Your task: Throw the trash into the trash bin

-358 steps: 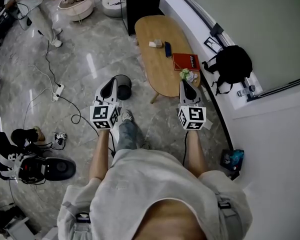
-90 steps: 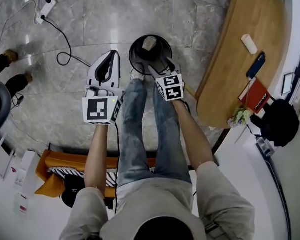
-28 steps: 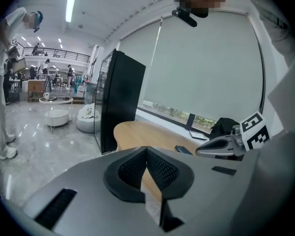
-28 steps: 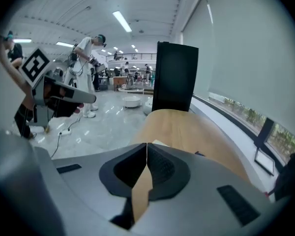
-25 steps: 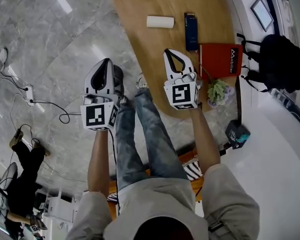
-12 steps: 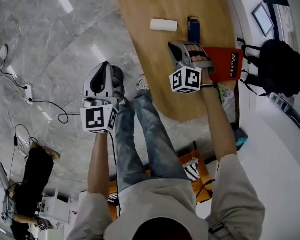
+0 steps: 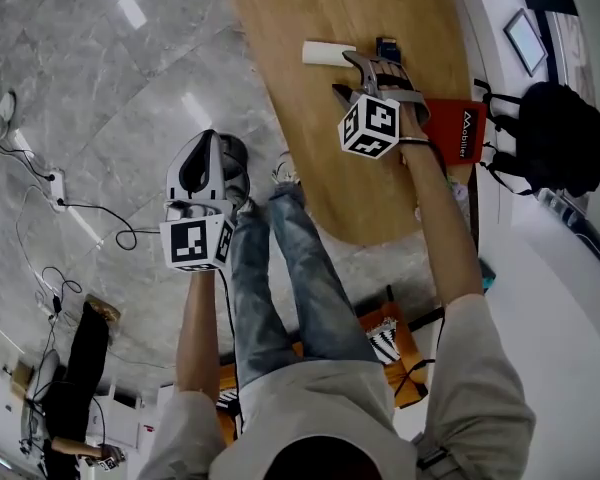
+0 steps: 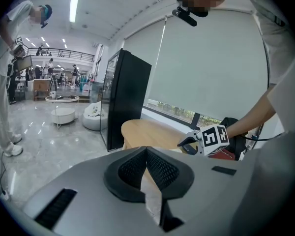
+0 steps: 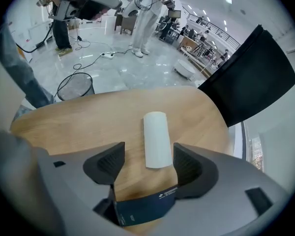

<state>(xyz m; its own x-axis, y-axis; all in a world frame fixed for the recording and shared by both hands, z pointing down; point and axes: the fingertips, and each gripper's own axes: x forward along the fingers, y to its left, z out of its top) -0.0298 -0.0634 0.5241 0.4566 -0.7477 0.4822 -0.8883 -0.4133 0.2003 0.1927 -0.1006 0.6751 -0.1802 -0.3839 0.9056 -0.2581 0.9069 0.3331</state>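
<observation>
Upper centre, head view: right tool (image 7: 342, 73) opening wide astride the near end of the white paper roll (image 9: 156, 139), unpressed, on the bench (image 7: 300, 148). Beneath, dark blue box (image 9: 143, 208), logo unreadable. Mid-left: left tool (image 7: 212, 138) closed, empty. Wire trash bin (image 9: 74, 86) on floor, upper left of right gripper view.

Glossy grey marble floor (image 7: 100, 98) at nine o'clock, oval wooden table (image 7: 310, 148) at twelve, white ledge (image 7: 560, 288) at three.
</observation>
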